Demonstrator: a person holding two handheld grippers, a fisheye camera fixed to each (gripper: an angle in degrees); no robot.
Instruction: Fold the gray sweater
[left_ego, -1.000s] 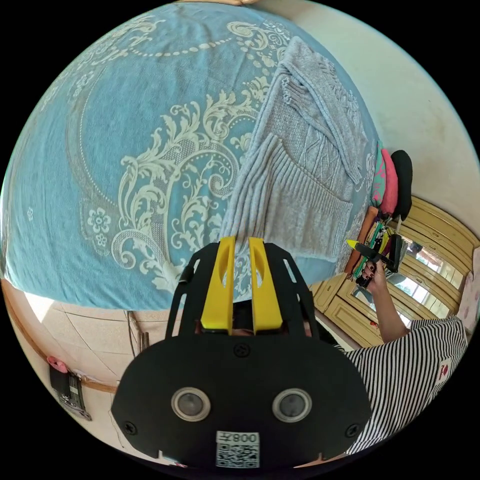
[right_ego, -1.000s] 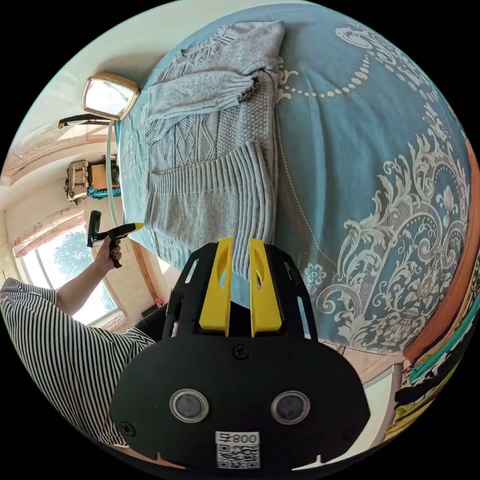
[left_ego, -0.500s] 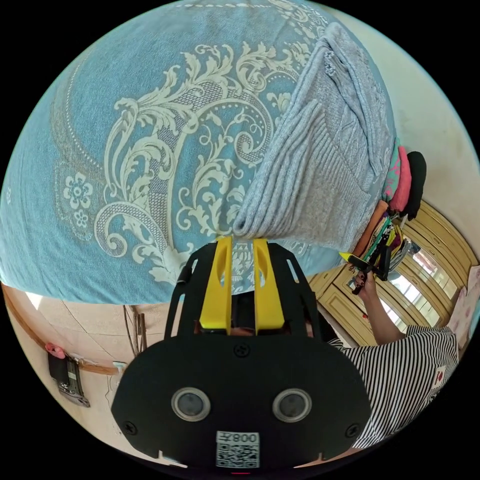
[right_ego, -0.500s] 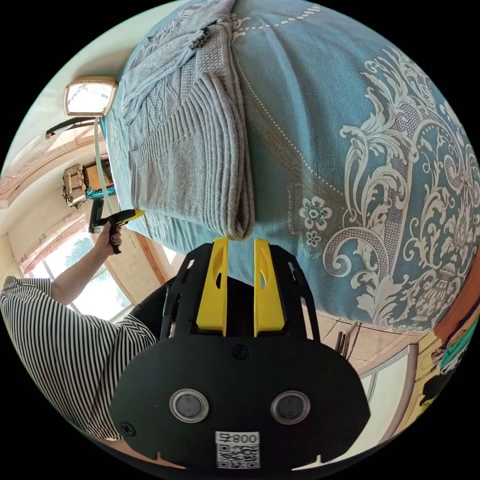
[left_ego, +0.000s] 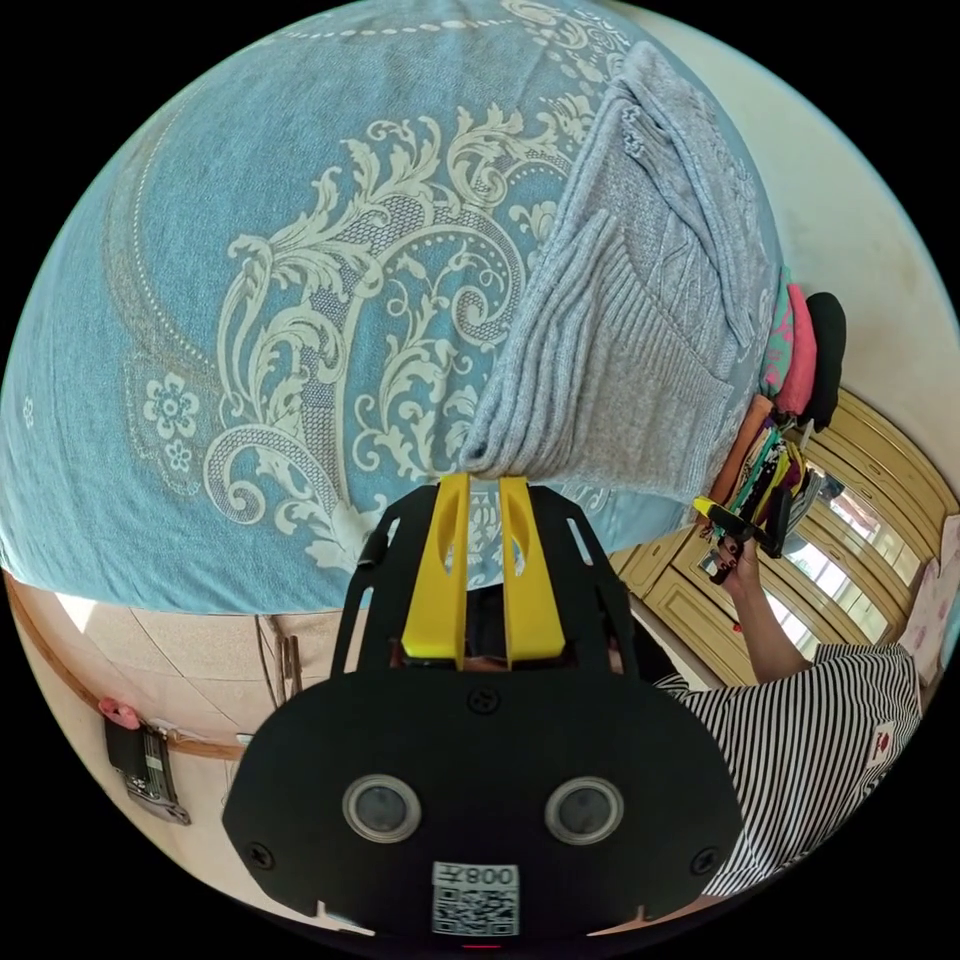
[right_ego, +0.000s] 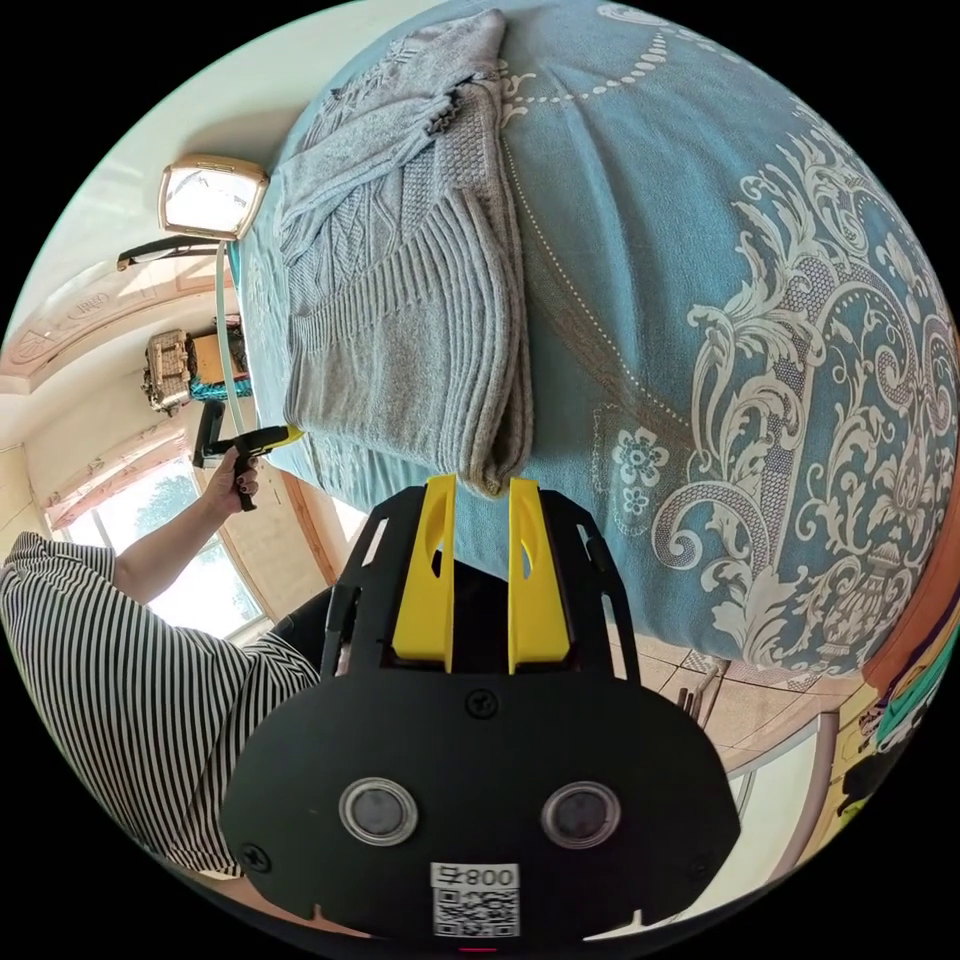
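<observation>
Left gripper view: I have my left gripper (left_ego: 484, 484) at the near hem corner of the gray sweater (left_ego: 620, 330); its yellow jaws stand a narrow gap apart, the tips just touching or just short of the knit. I cannot tell if any cloth lies between them.
Sweater from the left fingers: it starts right at the tips and runs up and away to their right, flat on the blue bedspread (left_ego: 250, 300), already folded narrow lengthwise.
Other gripper in this view: I see the right gripper (left_ego: 735, 520) well off to the right of my fingers, at the far hem corner, in a hand (left_ego: 745, 560).
Right gripper view: my right gripper (right_ego: 483, 487) sits with its jaws a little apart, the folded hem corner just at the tips; no grip that I can confirm.
Sweater from the right fingers: it stretches up and to their left; one sleeve (right_ego: 400, 150) lies across the chest at the far end.
Handling: I judge it soft, thick and limp, not slippery; layers may slide apart, so I'd pinch both hem corners through every layer.
Count: one sweater, two grippers, one bedspread.
</observation>
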